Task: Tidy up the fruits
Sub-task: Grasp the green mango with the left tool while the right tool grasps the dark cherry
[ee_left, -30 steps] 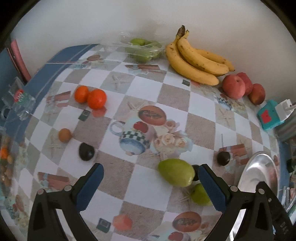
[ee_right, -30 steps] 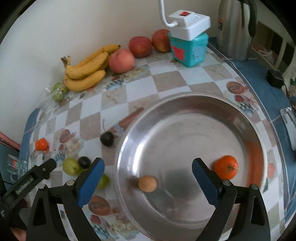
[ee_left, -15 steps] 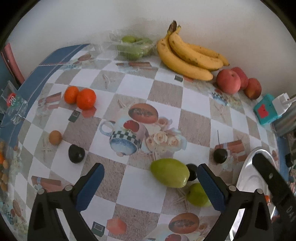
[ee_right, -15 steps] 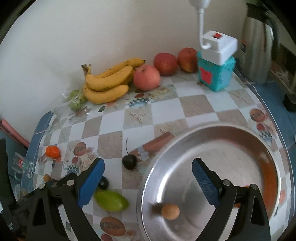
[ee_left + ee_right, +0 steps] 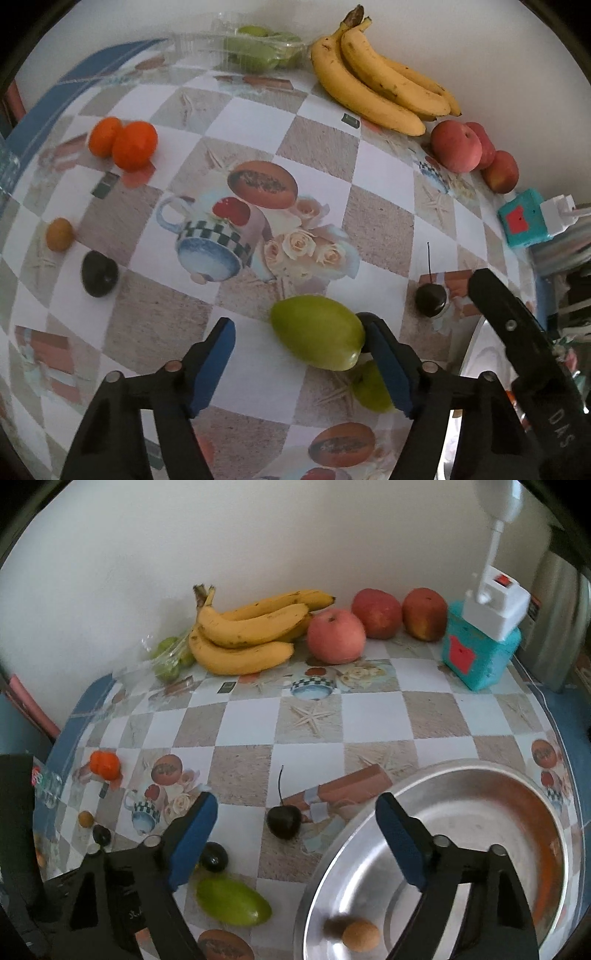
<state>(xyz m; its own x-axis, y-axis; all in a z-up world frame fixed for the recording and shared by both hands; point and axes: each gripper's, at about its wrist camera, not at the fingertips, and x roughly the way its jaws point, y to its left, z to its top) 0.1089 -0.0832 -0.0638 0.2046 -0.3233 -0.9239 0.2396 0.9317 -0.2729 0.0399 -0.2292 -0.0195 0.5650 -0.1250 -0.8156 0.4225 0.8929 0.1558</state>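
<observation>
A long green fruit (image 5: 317,336) lies on the checked tablecloth, also in the right wrist view (image 5: 232,902). My left gripper (image 5: 301,369) is open around it, its right finger (image 5: 388,365) close by the fruit. A smaller green fruit (image 5: 371,387) lies behind that finger. My right gripper (image 5: 295,838) is open and empty above the table, near a dark cherry (image 5: 283,821). The steel plate (image 5: 480,775) holds a small tan fruit (image 5: 360,936).
Bananas (image 5: 247,635), three apples (image 5: 336,635), a bag of green fruit (image 5: 258,51) and a teal box with plug (image 5: 480,650) stand along the wall. Two oranges (image 5: 125,142), a tan fruit (image 5: 59,234) and dark fruits (image 5: 99,273) lie left.
My left gripper has moved down and forward around the long green fruit. My right gripper has lifted back and left from over the plate, so the wall fruit now shows.
</observation>
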